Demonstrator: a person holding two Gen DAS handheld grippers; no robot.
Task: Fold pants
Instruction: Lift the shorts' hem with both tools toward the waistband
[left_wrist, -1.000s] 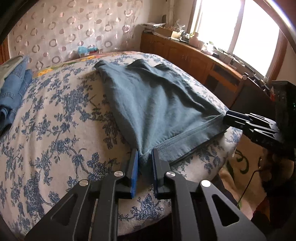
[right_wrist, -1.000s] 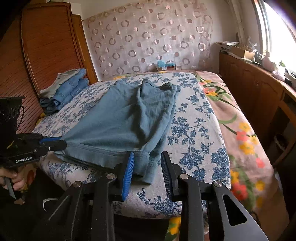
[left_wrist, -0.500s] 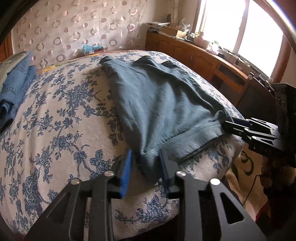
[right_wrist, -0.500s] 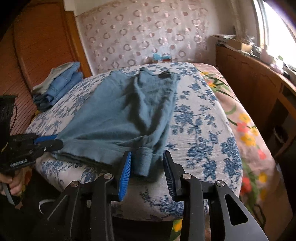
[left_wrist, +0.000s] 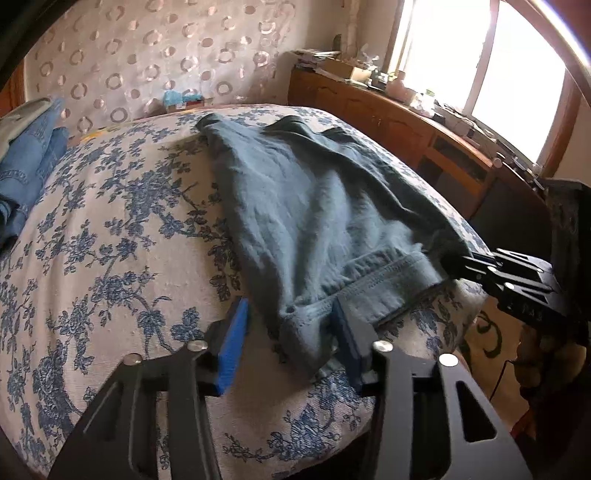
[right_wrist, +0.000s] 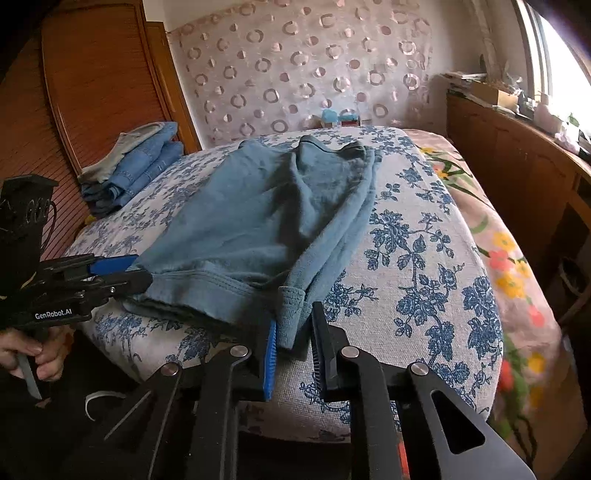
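Between our left claw's (left_wrist: 288, 332) now-parting blue pads the grey-blue cotton pants' (left_wrist: 325, 206) hem corner lies released, while our right claw (right_wrist: 293, 345) is closing on the other corner, not yet clamped.

Blue-grey pants (left_wrist: 317, 206) lying flat, wrinkled, on floral bedspread (left_wrist: 110, 229); hem at near edge.

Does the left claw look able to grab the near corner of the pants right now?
Probably yes: the pants hem corner already lies between the left claw's opening jaws at the bed's edge, with nothing blocking.
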